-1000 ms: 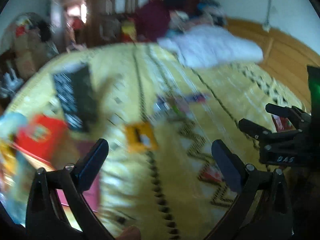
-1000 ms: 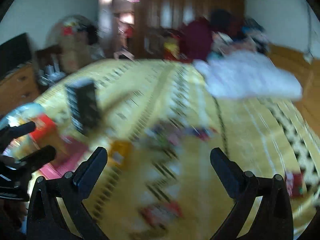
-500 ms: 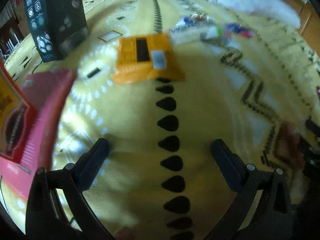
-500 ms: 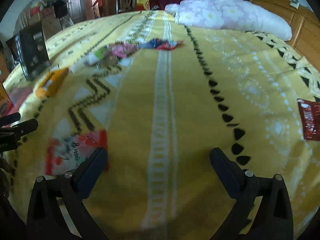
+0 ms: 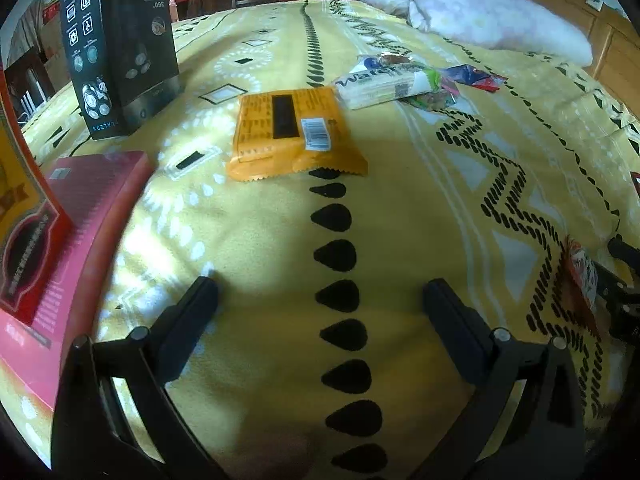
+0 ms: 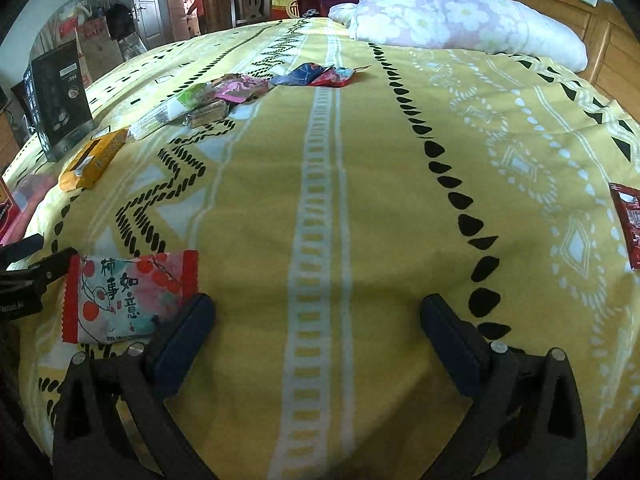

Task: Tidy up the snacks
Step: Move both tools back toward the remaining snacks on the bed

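Across the bed (image 6: 360, 200) snacks lie scattered, none grouped: orange packet (image 5: 294, 134) centre frame, wrapper pile (image 6: 248, 92) upper left, persimmon packet (image 6: 128, 296) lower left. Left hand-held gripper (image 5: 320, 300) and right hand-held gripper (image 6: 316, 316) both spread, empty. Task barely started.

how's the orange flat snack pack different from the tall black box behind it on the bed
The orange flat snack pack lies flat on the yellow patterned bedspread; the tall black cardboard box stands upright. The pack is a soft pouch with crimped edges and a white barcode label; the box is rigid, printed with round icons. The pack sits nearer the camera, the box further back and left. Both rest on the bedspread, untouched by the tongs.
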`<state>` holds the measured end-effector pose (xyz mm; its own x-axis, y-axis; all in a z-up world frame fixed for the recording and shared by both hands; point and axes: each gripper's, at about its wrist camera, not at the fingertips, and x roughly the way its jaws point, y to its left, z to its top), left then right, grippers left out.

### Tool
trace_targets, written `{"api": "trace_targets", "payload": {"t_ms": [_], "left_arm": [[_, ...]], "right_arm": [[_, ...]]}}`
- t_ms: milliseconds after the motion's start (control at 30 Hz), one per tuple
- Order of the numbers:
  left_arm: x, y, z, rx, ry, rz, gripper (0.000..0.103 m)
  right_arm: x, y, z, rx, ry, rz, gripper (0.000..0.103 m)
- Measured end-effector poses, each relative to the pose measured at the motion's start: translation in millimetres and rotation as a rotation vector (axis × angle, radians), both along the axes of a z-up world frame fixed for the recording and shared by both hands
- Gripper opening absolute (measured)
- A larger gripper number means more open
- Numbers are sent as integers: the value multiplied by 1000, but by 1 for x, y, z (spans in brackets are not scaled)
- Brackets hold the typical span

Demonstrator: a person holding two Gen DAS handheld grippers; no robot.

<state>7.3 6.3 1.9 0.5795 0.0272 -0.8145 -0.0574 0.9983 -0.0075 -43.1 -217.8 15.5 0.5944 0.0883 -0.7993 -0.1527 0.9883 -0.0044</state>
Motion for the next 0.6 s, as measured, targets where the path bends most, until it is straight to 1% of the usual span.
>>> {"api": "trace_targets", "payload": {"t_ms": [600], "left_arm": [[-1,1,0,12,-8,1,103]], "right_arm": [[-1,0,0,-2,-2,0,103]]}}
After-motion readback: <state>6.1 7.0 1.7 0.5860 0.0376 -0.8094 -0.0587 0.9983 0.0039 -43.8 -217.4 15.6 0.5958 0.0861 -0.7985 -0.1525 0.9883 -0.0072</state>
